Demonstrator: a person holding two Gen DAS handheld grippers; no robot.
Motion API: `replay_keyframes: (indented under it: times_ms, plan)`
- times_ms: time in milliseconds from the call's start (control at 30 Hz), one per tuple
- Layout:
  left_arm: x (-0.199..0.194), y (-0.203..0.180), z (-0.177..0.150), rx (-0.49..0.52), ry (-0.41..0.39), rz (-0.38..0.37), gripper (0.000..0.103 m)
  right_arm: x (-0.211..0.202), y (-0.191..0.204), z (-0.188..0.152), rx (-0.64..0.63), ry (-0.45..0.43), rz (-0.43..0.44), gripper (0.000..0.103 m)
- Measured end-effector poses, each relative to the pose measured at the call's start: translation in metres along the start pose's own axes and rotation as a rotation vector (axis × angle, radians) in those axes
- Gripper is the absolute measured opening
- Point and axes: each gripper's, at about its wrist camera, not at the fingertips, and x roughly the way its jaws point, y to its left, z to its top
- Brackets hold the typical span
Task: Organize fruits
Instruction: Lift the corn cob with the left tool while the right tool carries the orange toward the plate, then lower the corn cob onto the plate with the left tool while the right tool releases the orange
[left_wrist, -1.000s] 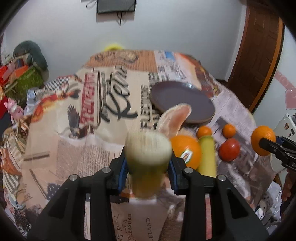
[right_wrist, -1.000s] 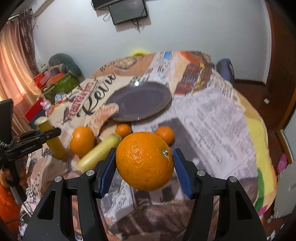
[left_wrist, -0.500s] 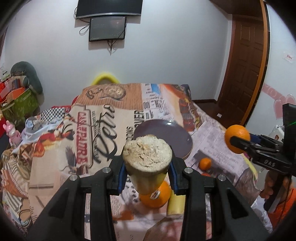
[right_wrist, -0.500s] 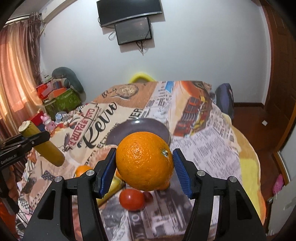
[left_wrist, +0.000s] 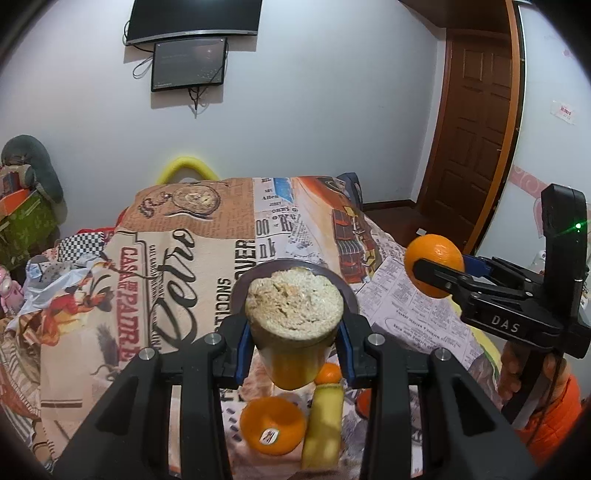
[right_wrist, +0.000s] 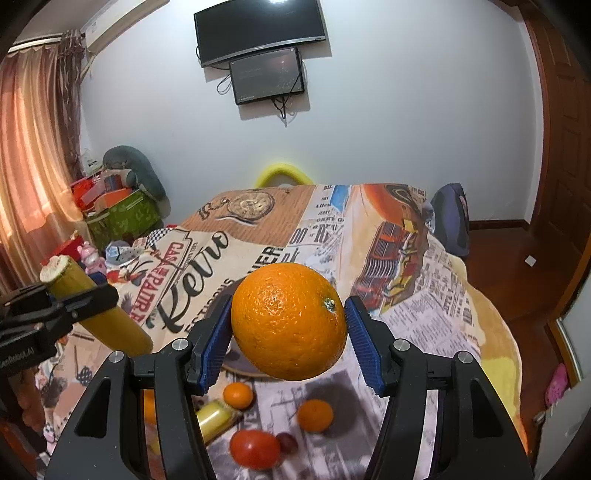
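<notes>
My left gripper (left_wrist: 293, 350) is shut on a yellow-green stalk piece (left_wrist: 293, 325) with a pale cut end, held high above the table; it also shows in the right wrist view (right_wrist: 96, 314). My right gripper (right_wrist: 288, 343) is shut on a large orange (right_wrist: 290, 325), also raised; the orange shows at the right of the left wrist view (left_wrist: 434, 266). A dark purple plate (left_wrist: 343, 291) lies on the table behind the stalk. Below lie a stickered orange (left_wrist: 273, 430), a second stalk piece (left_wrist: 323, 424), small mandarins (right_wrist: 238, 395) (right_wrist: 315, 415) and a tomato (right_wrist: 255, 448).
The table wears a printed retro newspaper cloth (left_wrist: 166, 280). A yellow chair back (left_wrist: 186, 168) stands behind it. Boxes and toys pile at the left (right_wrist: 118, 210). A wooden door (left_wrist: 476, 122) is at the right. A small dark fruit (right_wrist: 286, 443) lies by the tomato.
Both grippers have risen and tilted up with their fruit still held, so the table fruits have dropped low in view and the wall screens have come into sight.
</notes>
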Motion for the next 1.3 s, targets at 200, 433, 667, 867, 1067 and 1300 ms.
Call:
replay_keyframes:
  times_ms: [200,433,667,867,1067,1300]
  plan:
    - [0.028,-0.003,0.005,-0.006,0.035,-0.023,0.037,0.017,-0.006,0.007,-0.007,0.004,-0.003,0.057]
    - [0.068,0.001,0.011,-0.028,0.083,-0.046,0.037,0.041,-0.012,0.012,-0.018,0.023,-0.006,0.057]
    - [0.105,-0.001,0.011,-0.039,0.127,-0.065,0.037,0.067,-0.017,0.013,-0.050,0.053,-0.018,0.057]
    - [0.131,-0.004,0.011,-0.032,0.165,-0.070,0.037,0.091,-0.023,0.011,-0.068,0.100,-0.022,0.057]
    - [0.152,-0.002,0.011,-0.038,0.198,-0.077,0.037,0.114,-0.028,0.009,-0.094,0.147,-0.016,0.057]
    - [0.171,0.009,0.016,-0.077,0.214,-0.078,0.038,0.135,-0.033,0.009,-0.095,0.208,0.006,0.057]
